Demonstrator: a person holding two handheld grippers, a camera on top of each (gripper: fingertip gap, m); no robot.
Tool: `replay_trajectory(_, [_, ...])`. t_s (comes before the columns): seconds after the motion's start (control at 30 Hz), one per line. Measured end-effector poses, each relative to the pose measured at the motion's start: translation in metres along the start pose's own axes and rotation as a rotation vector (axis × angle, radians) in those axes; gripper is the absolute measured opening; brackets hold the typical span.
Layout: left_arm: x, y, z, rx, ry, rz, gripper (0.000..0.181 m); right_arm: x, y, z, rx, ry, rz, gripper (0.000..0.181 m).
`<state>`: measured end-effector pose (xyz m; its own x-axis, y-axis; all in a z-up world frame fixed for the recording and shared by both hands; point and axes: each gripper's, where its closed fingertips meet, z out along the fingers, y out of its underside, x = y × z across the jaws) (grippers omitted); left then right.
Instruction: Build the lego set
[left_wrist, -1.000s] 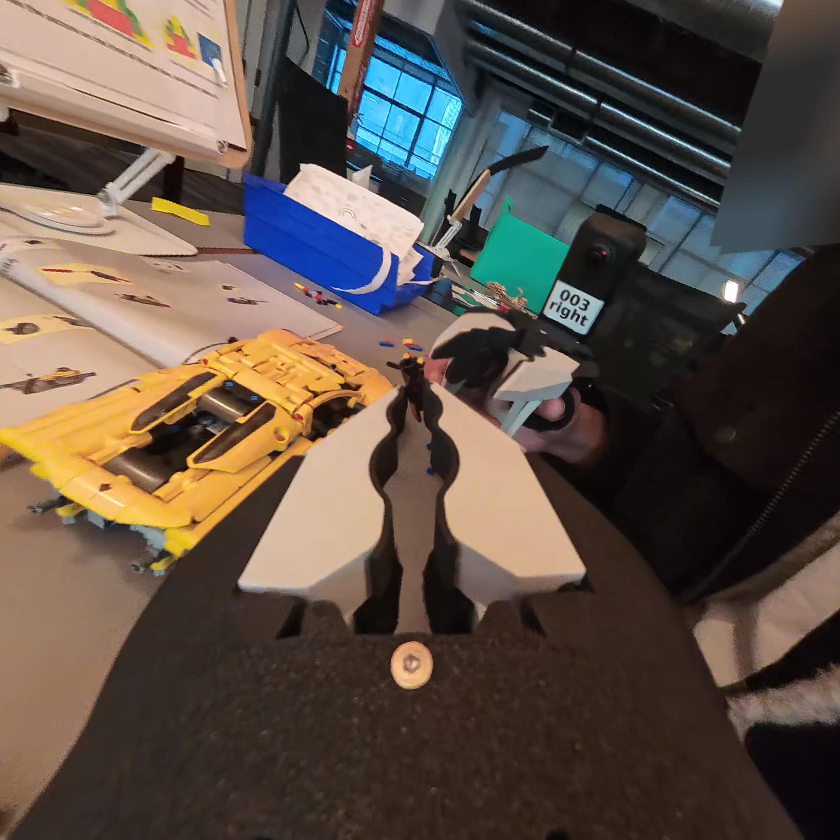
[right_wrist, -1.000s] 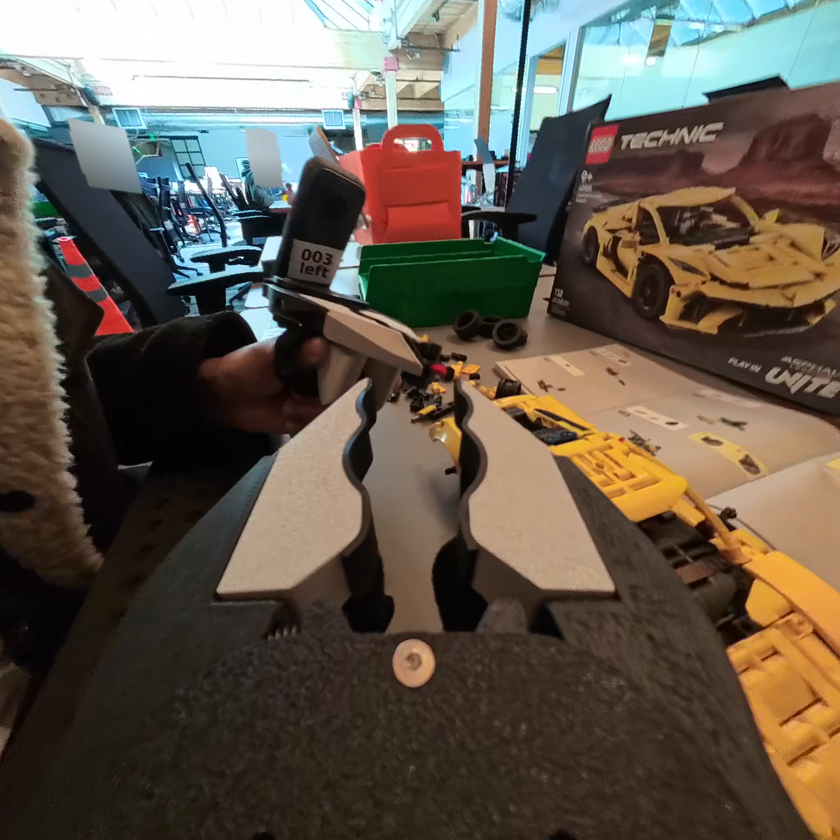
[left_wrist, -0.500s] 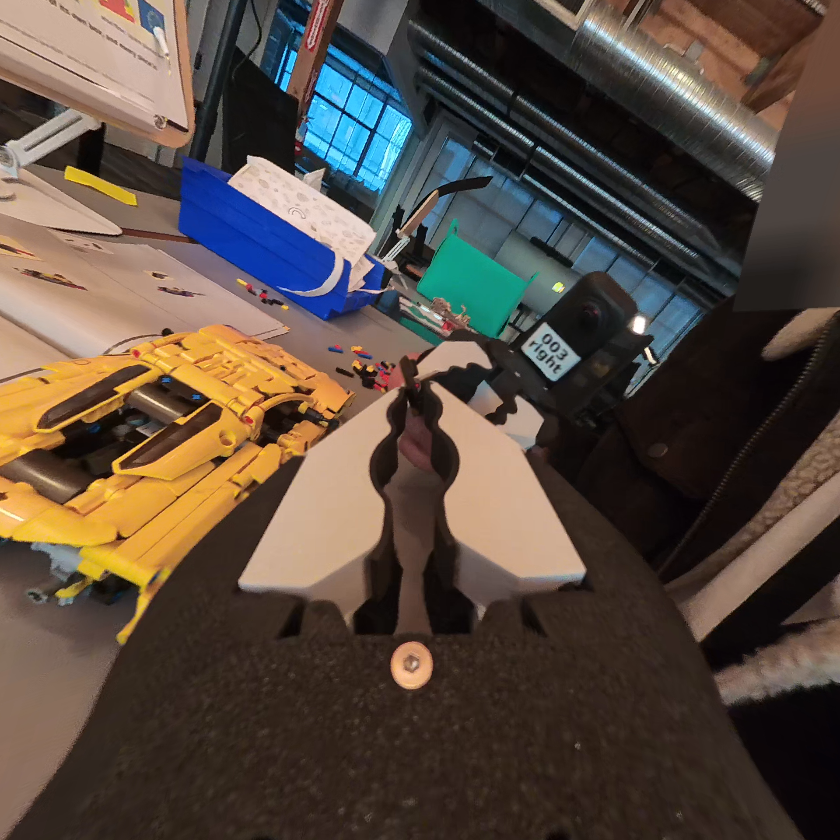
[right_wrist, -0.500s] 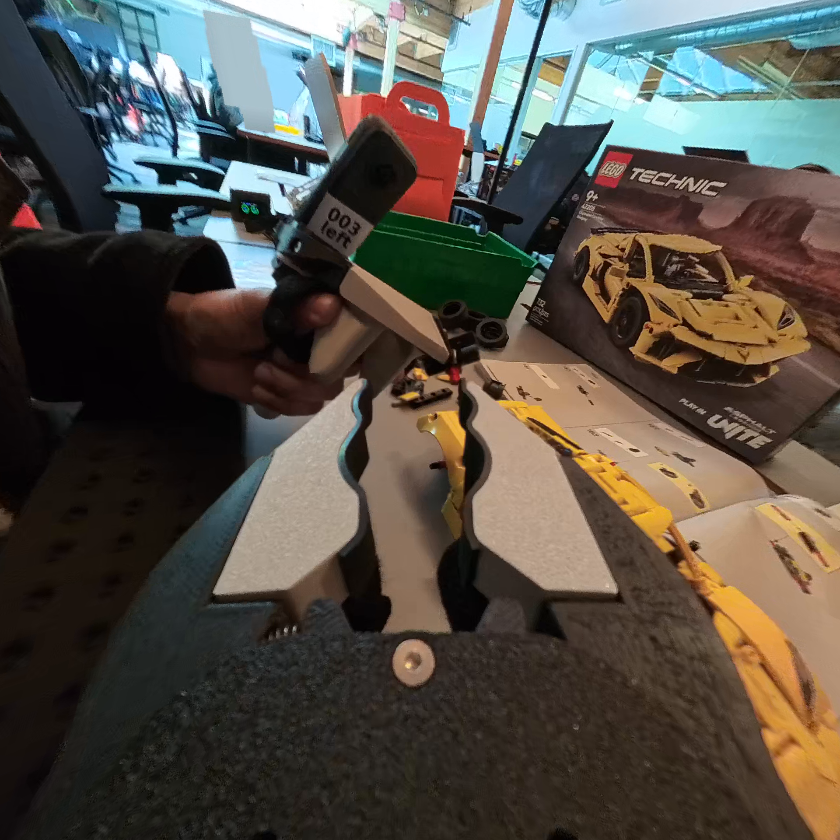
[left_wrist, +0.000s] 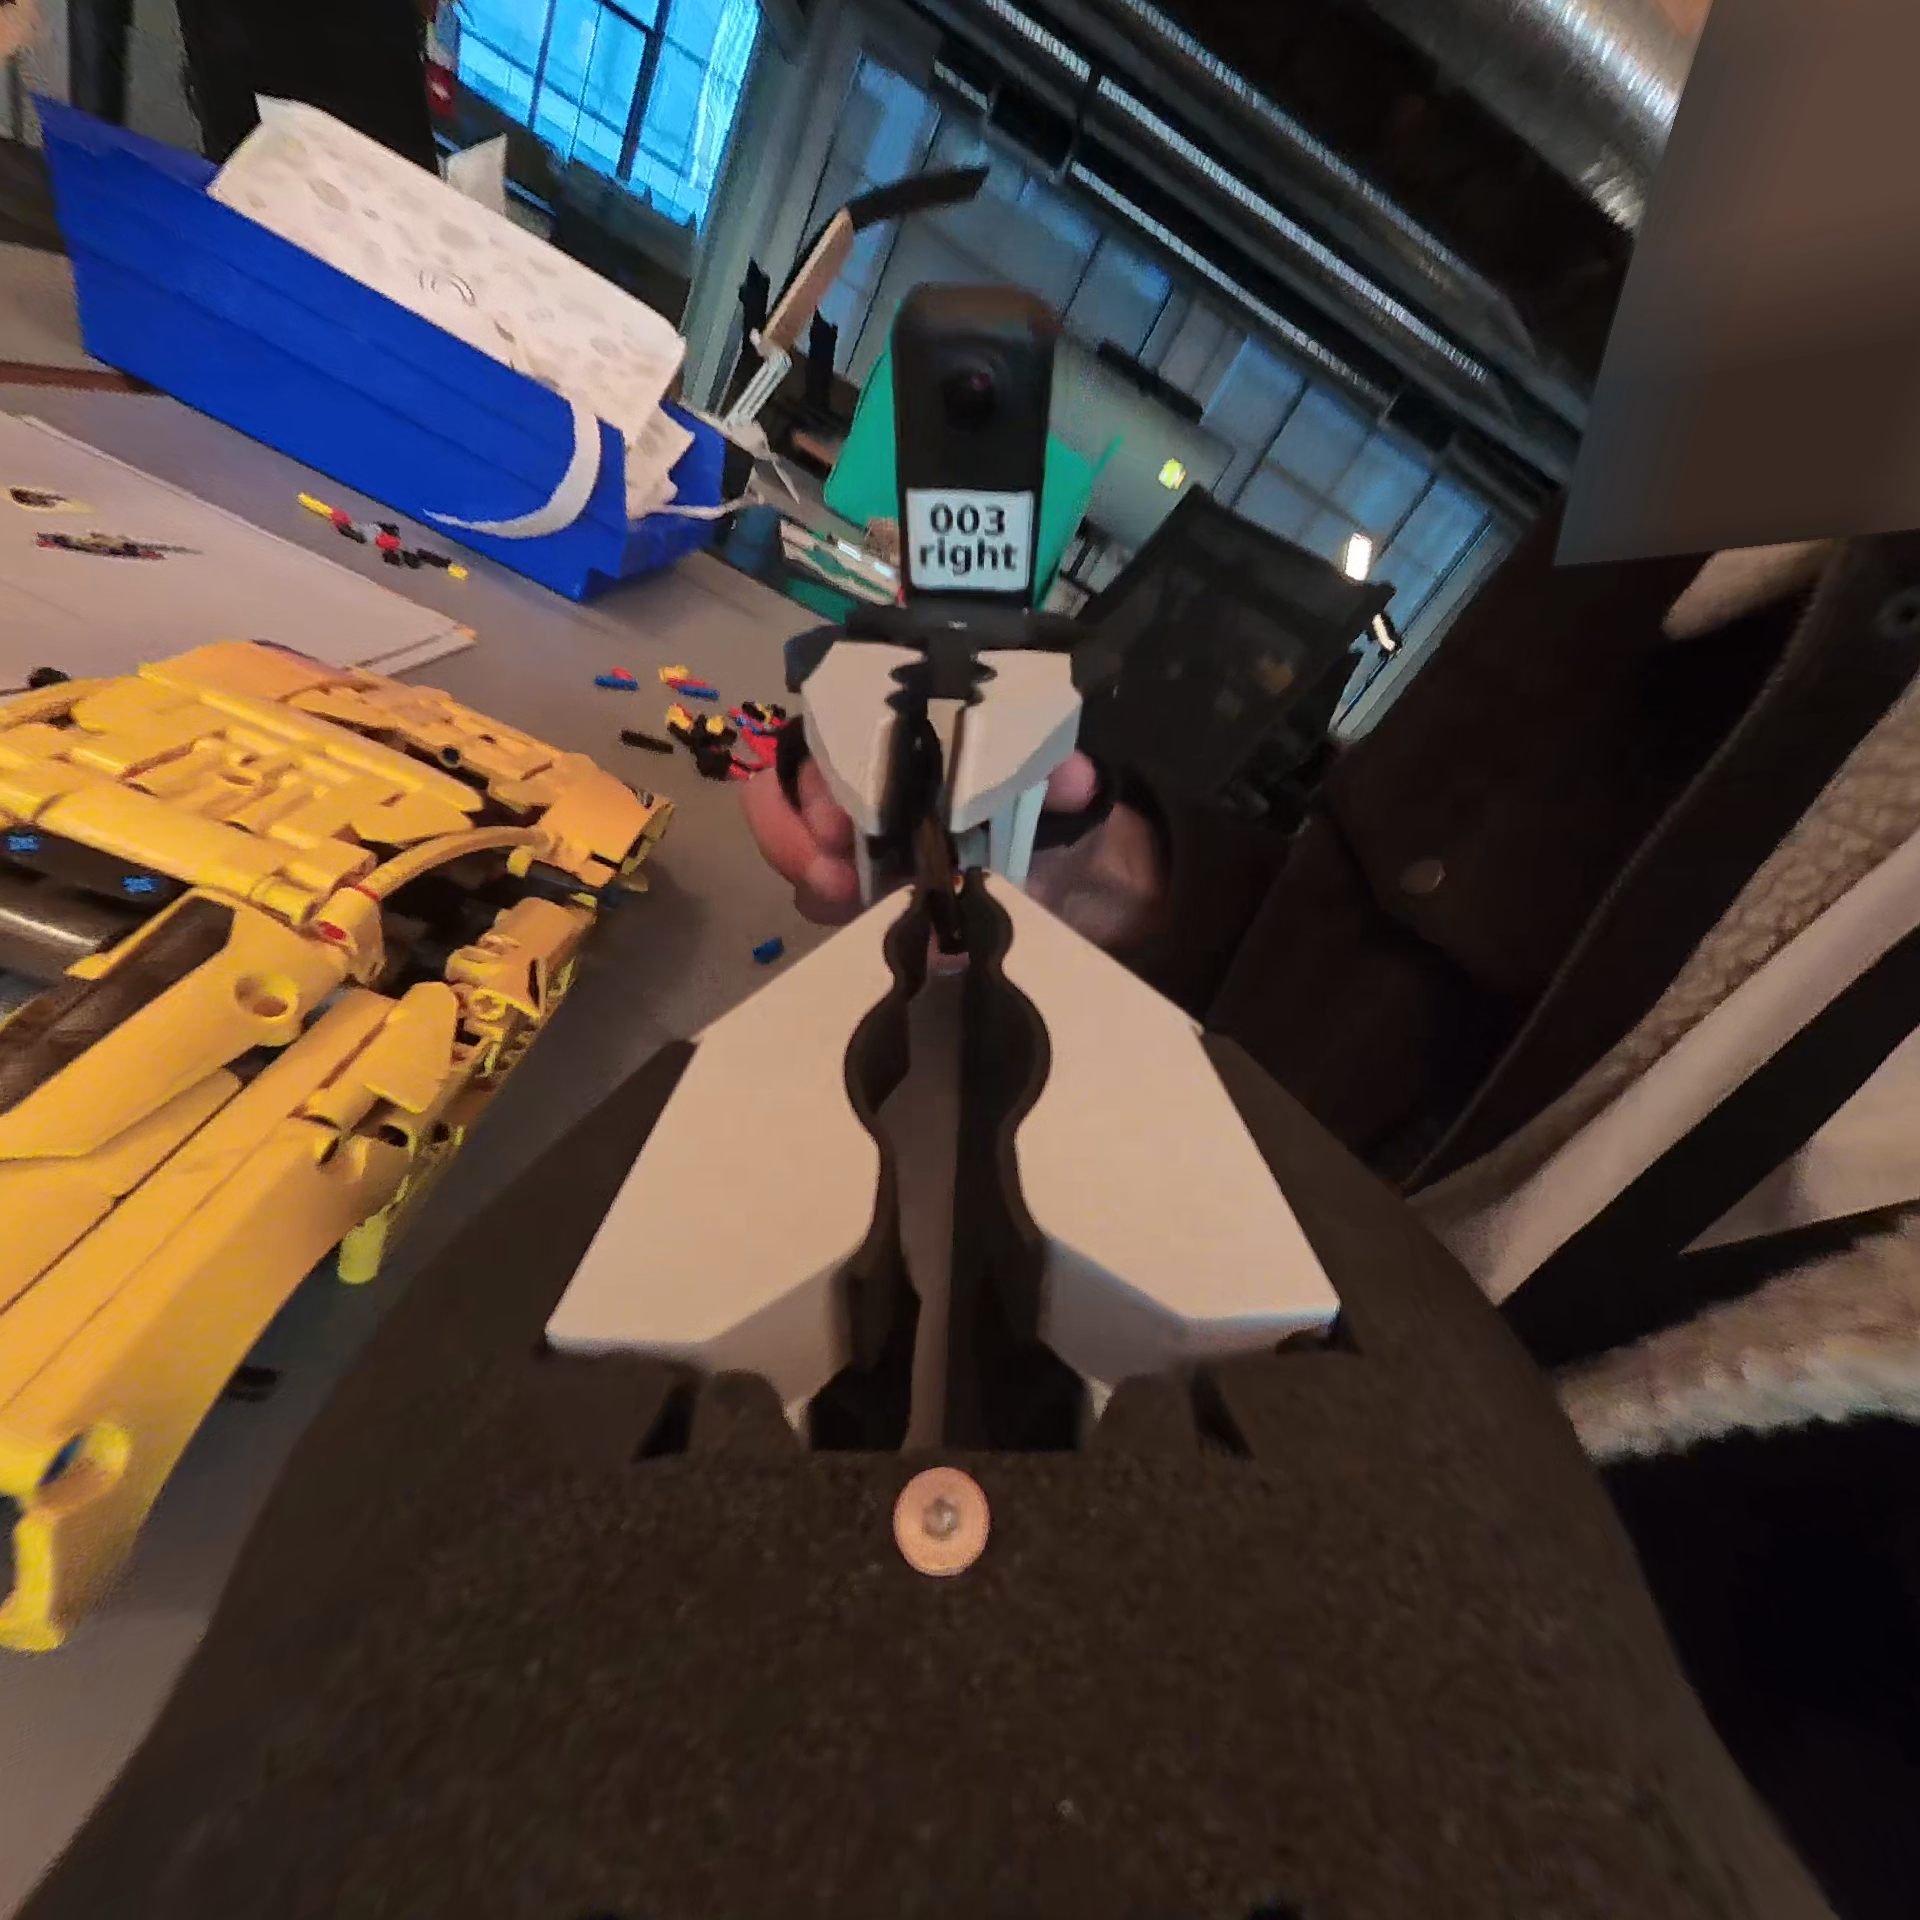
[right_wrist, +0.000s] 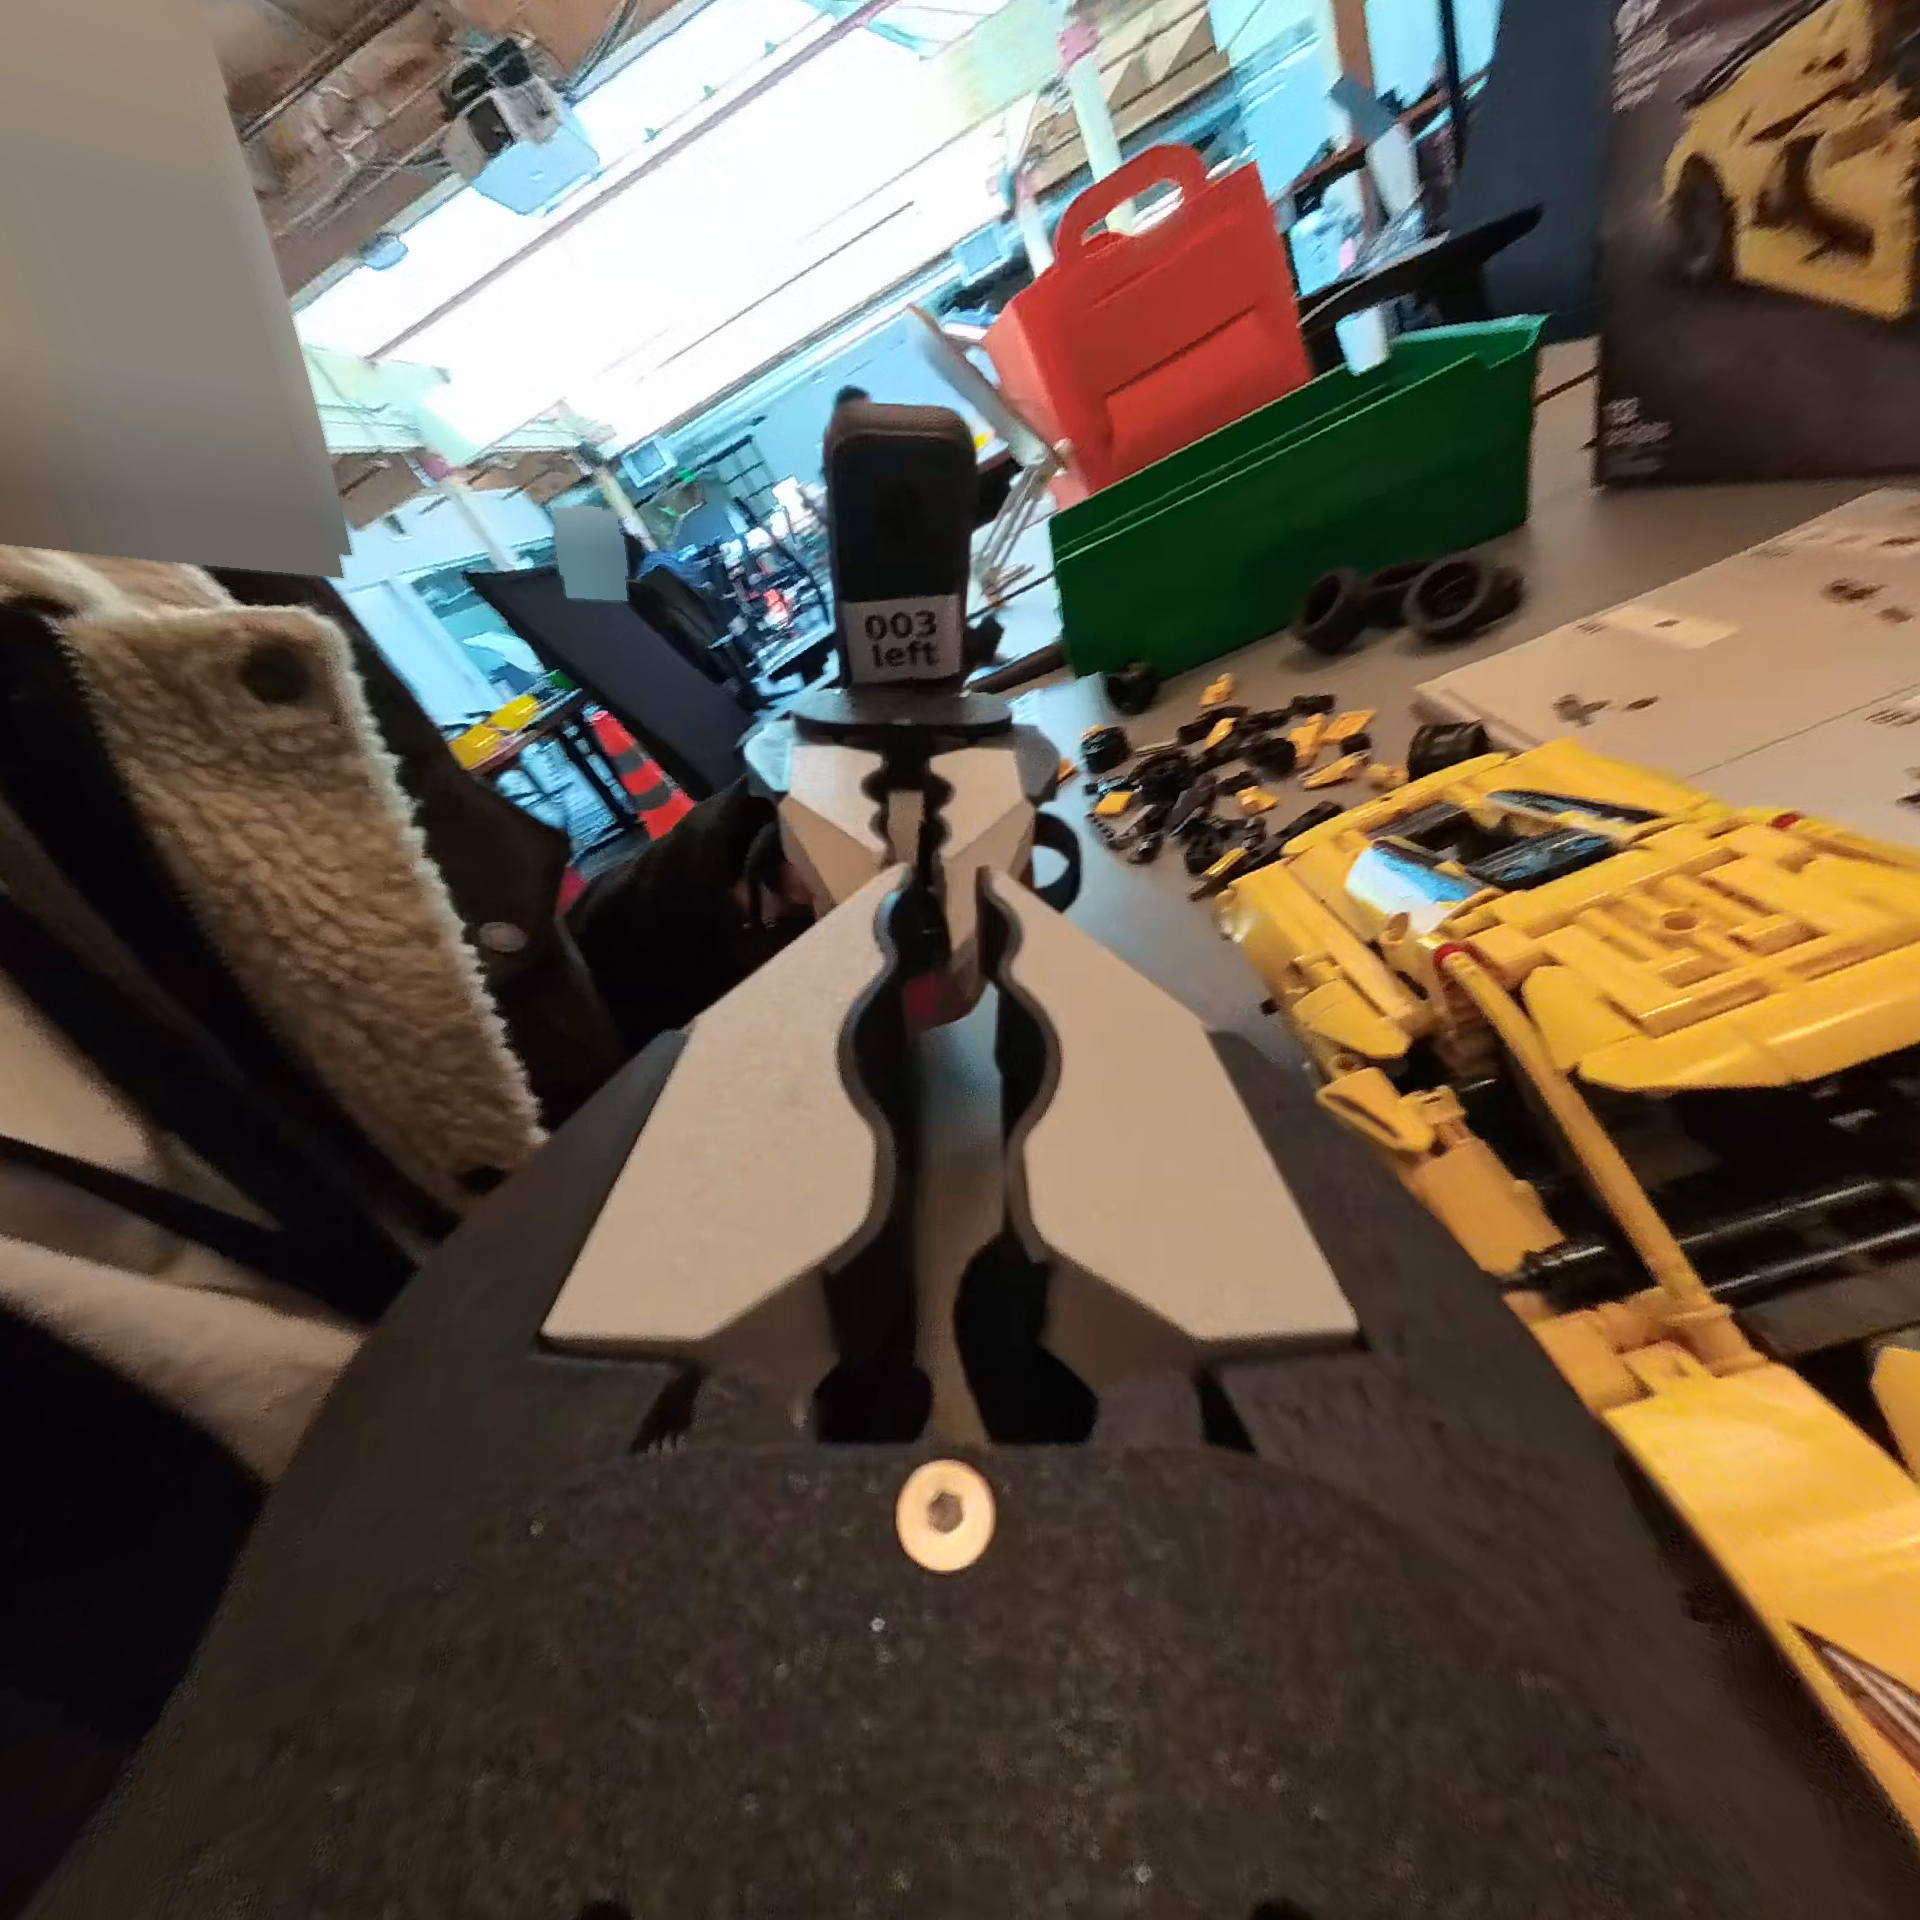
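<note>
My two grippers meet tip to tip above the table's near edge. My left gripper (left_wrist: 943, 902) is shut on a small black lego piece (left_wrist: 940, 883) with a red part; it also shows in the right wrist view (right_wrist: 916, 831). My right gripper (right_wrist: 938, 896) has its jaws drawn in narrow around the same piece (right_wrist: 920, 930); it shows head-on in the left wrist view (left_wrist: 923, 821). The part-built yellow lego car (left_wrist: 260, 883) lies on the grey table to the left of the left gripper, and to the right in the right wrist view (right_wrist: 1558, 987).
Loose small pieces (left_wrist: 717, 727) and black and yellow parts (right_wrist: 1216, 769) lie on the table. A blue bin (left_wrist: 343, 343), a green bin (right_wrist: 1288, 520), black tyres (right_wrist: 1403, 603), the set's box (right_wrist: 1766, 229) and instruction sheets (right_wrist: 1714, 644) stand around. A person's coat (right_wrist: 312, 883) is close behind. My left and right fingertips are right by each other.
Both grippers swung to face each other head-on and came tip to tip. The right gripper's jaws went from wide open to narrow around the piece that the left gripper holds.
</note>
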<state>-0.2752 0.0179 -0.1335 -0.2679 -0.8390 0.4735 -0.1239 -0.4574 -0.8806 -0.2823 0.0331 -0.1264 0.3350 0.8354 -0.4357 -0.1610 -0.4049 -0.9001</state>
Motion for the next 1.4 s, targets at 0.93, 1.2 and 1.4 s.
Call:
replay_trajectory(0.93, [-0.019, -0.017, -0.002, 0.197, 0.134, -0.423, 0.02, 0.019, -0.01, 0.006, 0.07, 0.108, -0.011, 0.0])
replay_trajectory(1.2, [-0.015, -0.015, 0.001, 0.164, 0.104, -0.348, 0.006, 0.018, -0.01, 0.007, 0.077, 0.091, 0.007, 0.0])
replay_trajectory(1.4, [-0.022, -0.021, -0.014, 0.188, 0.009, -0.239, 0.006, 0.039, -0.025, -0.056, 0.004, 0.248, -0.125, 0.006])
